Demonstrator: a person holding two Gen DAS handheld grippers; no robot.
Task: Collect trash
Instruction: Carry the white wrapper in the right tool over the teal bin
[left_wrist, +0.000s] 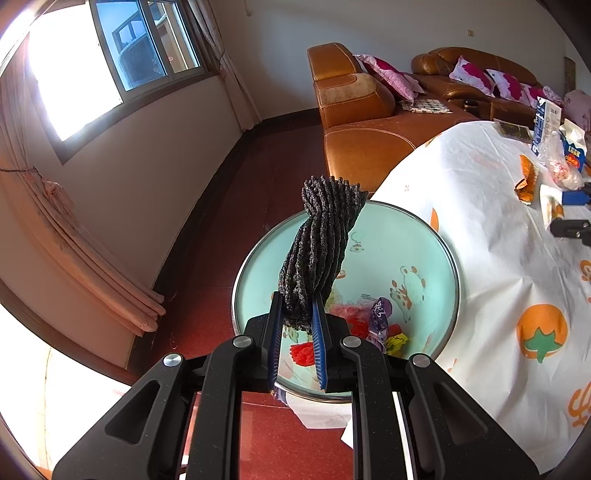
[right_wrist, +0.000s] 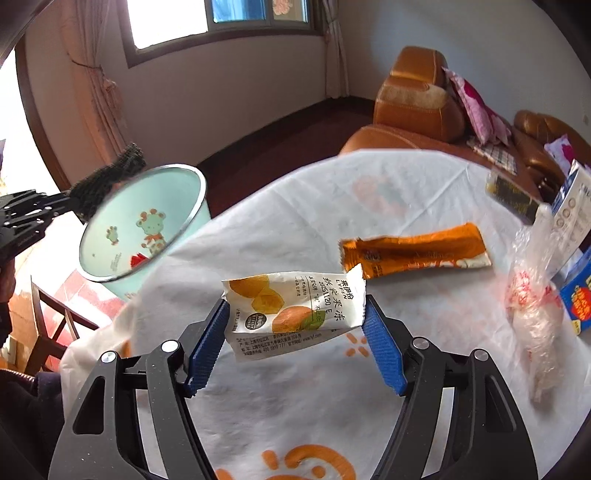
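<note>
Left gripper (left_wrist: 297, 325) clamped on dark ribbed cloth (left_wrist: 321, 243), poised directly above mint trash bin (left_wrist: 448, 258); right gripper (right_wrist: 295, 332) spread wide astride jelly wrapper (right_wrist: 295, 312) on table, long axis crosswise, right of bin.

Mint-green bin (left_wrist: 406, 236) with cartoon animal prints. White tablecloth (left_wrist: 491, 258) bearing orange fruit motifs. Speckled dark-grey ribbed cloth (left_wrist: 321, 240). White wrapper (right_wrist: 295, 314) printed with orange fruit; orange wrapper (right_wrist: 413, 254). Blue finger pads (right_wrist: 384, 350).
</note>
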